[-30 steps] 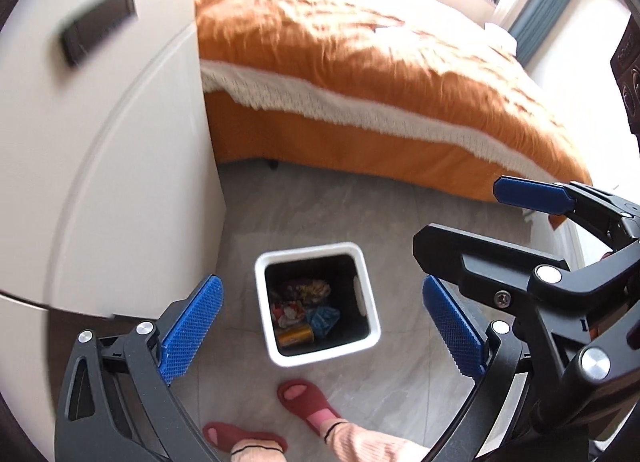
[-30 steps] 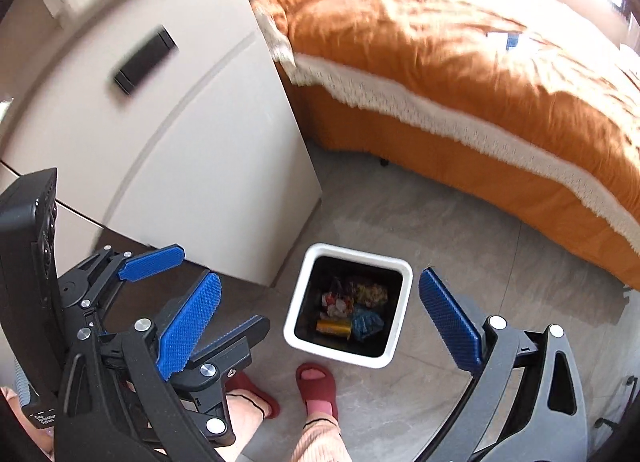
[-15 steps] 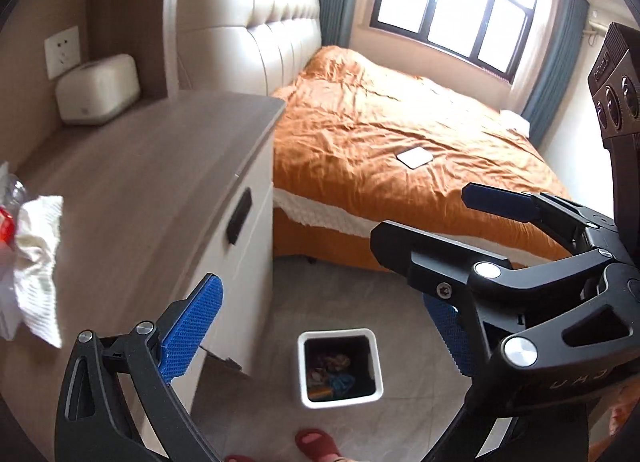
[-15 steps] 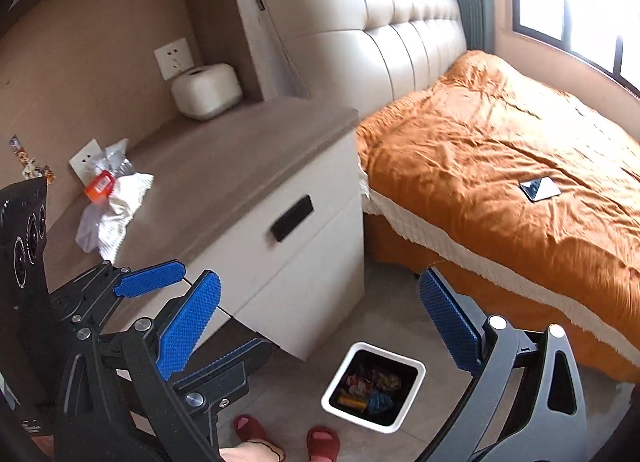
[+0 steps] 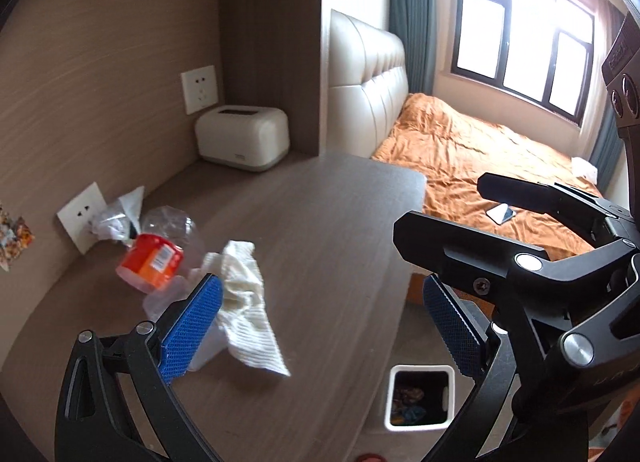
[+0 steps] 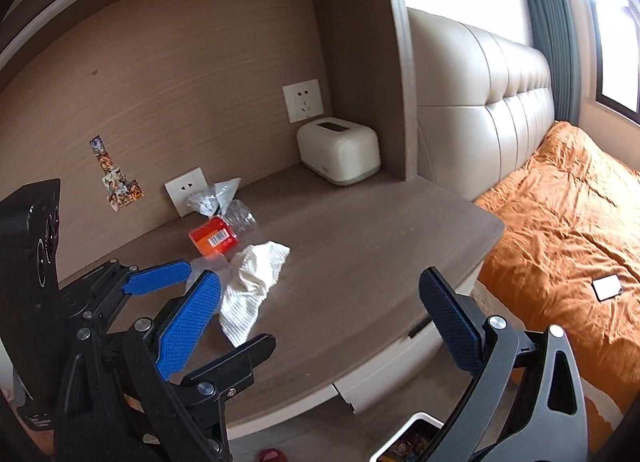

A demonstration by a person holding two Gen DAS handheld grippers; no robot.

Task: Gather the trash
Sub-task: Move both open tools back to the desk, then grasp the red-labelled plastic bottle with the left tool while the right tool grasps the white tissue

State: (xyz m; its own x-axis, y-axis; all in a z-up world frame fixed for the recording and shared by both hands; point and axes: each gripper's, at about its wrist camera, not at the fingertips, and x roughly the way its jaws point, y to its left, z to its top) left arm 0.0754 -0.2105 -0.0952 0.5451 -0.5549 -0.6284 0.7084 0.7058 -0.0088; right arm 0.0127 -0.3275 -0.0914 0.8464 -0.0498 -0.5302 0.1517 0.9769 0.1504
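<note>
Trash (image 5: 224,274) on desk (image 5: 320,262), hand-held grippers empty.

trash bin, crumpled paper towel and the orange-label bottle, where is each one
trash bin (image 5: 451,372), left wrist view, on its white rim's right corner
crumpled paper towel (image 6: 256,278), right wrist view, on its bunched middle
orange-label bottle (image 5: 154,262), left wrist view, on the orange label

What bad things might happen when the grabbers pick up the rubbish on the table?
1. The white tissue is limp and partly overlaps the clear bottle with the orange label, so a grab may lift only one.
2. The bottle lies on its side, so a nudge might roll it away.
3. The bin sits on the floor below the tabletop's edge, so dropped rubbish may miss.
</note>
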